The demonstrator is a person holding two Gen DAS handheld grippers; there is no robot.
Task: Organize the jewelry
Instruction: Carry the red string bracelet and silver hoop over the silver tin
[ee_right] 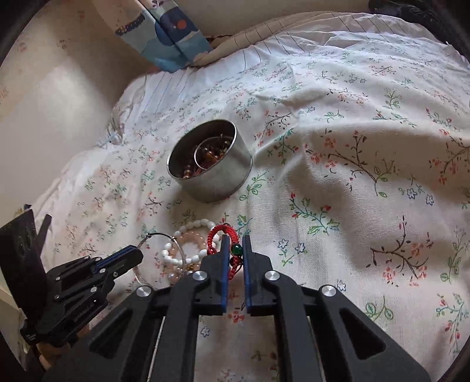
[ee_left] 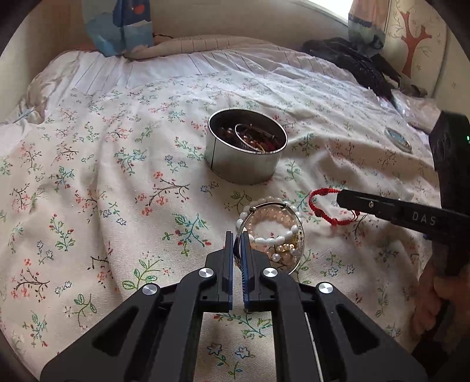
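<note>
One floral bedspread (ee_left: 117,191) beside pale wall (ee_right: 58,117)

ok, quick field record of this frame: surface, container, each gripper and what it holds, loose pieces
surface: floral bedsheet
container: round metal tin, open, upright, bracelets inside
left gripper: shut on thin silver bangle
right gripper: shut on red cord bracelet with a green bead
loose pieces: white bead bracelet and pale pink bead bracelet on the sheet, seen through the bangle
lid: small round one, far right on the sheet

Home bedroom: bed with rumpled floral sheet (ee_left: 117,182), striped pillow (ee_left: 205,44) at wall, patterned curtain (ee_left: 123,26) hanging behind.
</note>
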